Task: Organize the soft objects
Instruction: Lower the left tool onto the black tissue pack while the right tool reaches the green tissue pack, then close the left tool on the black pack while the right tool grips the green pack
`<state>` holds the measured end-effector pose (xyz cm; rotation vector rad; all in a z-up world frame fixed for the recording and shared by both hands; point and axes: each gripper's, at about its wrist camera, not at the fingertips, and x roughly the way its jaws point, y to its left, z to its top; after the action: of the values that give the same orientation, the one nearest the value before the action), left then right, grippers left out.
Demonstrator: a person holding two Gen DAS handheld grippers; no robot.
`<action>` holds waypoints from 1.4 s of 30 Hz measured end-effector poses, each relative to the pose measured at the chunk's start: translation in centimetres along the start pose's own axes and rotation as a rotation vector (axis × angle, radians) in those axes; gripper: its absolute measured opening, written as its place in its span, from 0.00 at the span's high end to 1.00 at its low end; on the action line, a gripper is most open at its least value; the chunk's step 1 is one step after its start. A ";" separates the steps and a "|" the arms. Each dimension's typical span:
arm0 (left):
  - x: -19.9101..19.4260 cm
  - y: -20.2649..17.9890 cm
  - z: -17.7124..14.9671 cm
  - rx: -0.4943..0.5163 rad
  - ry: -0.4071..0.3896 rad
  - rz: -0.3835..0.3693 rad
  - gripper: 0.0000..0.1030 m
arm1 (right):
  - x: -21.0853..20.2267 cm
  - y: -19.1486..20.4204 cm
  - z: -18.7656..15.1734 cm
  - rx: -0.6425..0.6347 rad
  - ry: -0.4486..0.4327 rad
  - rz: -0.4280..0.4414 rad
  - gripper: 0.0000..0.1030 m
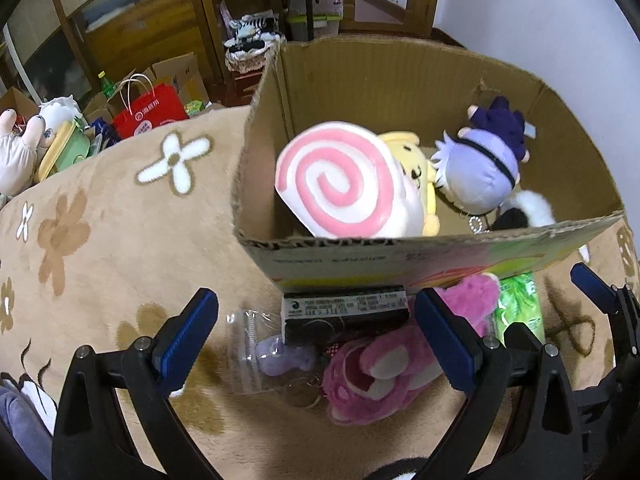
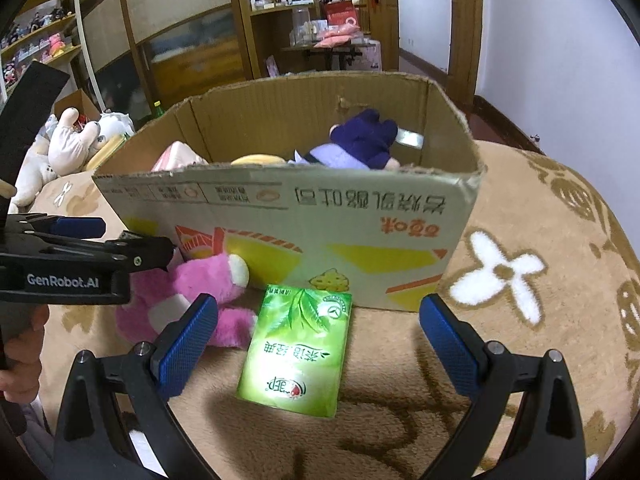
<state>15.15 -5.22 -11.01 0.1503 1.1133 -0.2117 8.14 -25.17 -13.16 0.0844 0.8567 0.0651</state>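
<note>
Corrugated cardboard box (image 1: 400, 256) holds plush toys.
My left claw (image 1: 316, 332) gapes empty above the fuzzy pink bear (image 1: 376, 368); my right claw (image 2: 318, 336) gapes empty above the glossy green pack (image 2: 296, 344).

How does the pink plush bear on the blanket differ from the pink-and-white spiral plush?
The fuzzy magenta plush bear lies outside the cardboard box, on the tan flowered blanket; the smooth pink-and-white spiral plush sits inside the box. The bear lies low, against the box's front wall; the spiral plush stands tilted, leaning on a yellow plush. The bear lies by the open left gripper; the spiral plush is beyond it. Both are soft toys.
</note>
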 end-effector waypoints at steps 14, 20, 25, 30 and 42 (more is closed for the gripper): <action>1.4 0.4 -0.3 -0.070 0.041 -0.104 0.31 | 2.4 -0.6 -0.7 0.016 0.096 -0.007 0.00; 1.3 0.5 -0.3 -0.069 0.043 -0.117 0.34 | 2.9 -1.0 -1.1 0.042 0.147 0.021 0.22; 0.9 1.1 -0.5 -0.095 0.043 -0.132 0.35 | 3.0 -1.3 -1.2 0.034 0.173 0.023 0.41; 0.2 1.1 -0.9 -0.101 0.021 -0.109 0.35 | 2.6 -1.5 -1.2 0.034 0.165 -0.001 0.42; -2.4 0.9 -1.8 -0.099 -0.061 -0.069 0.35 | 0.1 -2.3 -1.9 0.043 0.132 -0.019 0.42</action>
<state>12.72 -3.71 -9.60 0.0168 1.0671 -0.2209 6.82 -27.33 -14.65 0.1129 0.9913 0.0344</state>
